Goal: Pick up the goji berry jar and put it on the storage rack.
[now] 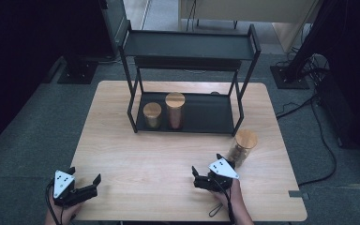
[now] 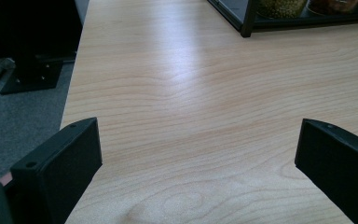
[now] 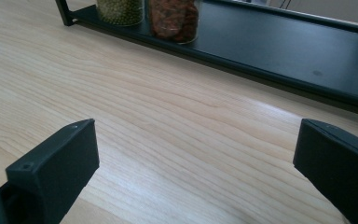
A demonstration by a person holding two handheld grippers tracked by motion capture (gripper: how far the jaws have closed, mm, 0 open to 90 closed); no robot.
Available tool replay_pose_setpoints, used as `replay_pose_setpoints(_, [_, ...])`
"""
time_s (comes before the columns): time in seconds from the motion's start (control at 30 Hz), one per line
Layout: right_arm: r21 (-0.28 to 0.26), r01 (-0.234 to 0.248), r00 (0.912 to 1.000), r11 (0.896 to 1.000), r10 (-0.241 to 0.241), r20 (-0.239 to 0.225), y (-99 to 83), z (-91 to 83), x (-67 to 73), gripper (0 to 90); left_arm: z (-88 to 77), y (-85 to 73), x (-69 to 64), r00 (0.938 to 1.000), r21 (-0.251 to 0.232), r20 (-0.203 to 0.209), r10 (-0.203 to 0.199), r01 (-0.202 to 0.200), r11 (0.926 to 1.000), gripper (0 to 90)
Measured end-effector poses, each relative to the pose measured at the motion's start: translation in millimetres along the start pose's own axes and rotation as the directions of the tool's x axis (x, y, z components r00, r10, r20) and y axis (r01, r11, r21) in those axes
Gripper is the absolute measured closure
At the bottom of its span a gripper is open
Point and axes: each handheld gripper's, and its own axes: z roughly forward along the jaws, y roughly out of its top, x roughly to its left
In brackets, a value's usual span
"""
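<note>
High view is showing the left gripper (image 1: 83, 180) and right gripper (image 1: 207, 171) resting spread wide on the table (image 1: 168, 154), a jar (image 1: 242, 146) standing just beside the right one. Left gripper view is showing jaws gaping over bare wood. Right gripper view is showing wide jaws facing two jars (image 3: 172, 18) sitting on the rack (image 3: 279, 51).

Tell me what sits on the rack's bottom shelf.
Two lidded jars stand on the left part of the bottom shelf: a short jar of green beans and a taller jar of reddish pieces. The top shelf hides the back edge.
</note>
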Motion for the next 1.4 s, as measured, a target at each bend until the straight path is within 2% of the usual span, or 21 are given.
replay_pose_setpoints(0.63, [0.002, -0.012, 0.9991, 1.0, 0.012, 0.04, -11.0, -21.4, -27.9, 0.0, 0.1, 0.0, -0.5, 1.0, 0.001, -0.005, 0.001, -0.001, 1.0, 0.6])
replay_pose_setpoints(1.0, [0.003, -0.002, 0.9992, 1.0, 0.002, 0.039, -18.9, -36.2, -42.8, 0.0, 0.1, 0.0, -0.4, 1.0, 0.001, -0.006, 0.002, -0.002, 1.0, 0.6])
replay_pose_setpoints(1.3, [0.004, 0.001, 0.9999, 1.0, -0.001, 0.015, -24.5, -47.4, -53.9, 0.0, 0.2, 0.1, -0.3, 1.0, 0.002, -0.006, 0.001, -0.001, 1.0, 0.6])
replay_pose_setpoints(1.4, [0.002, -0.011, 0.9998, 1.0, 0.011, 0.015, -26.4, -51.1, -59.7, 0.0, 0.2, 0.1, -0.4, 1.0, 0.002, -0.006, 0.001, -0.001, 1.0, 0.6])
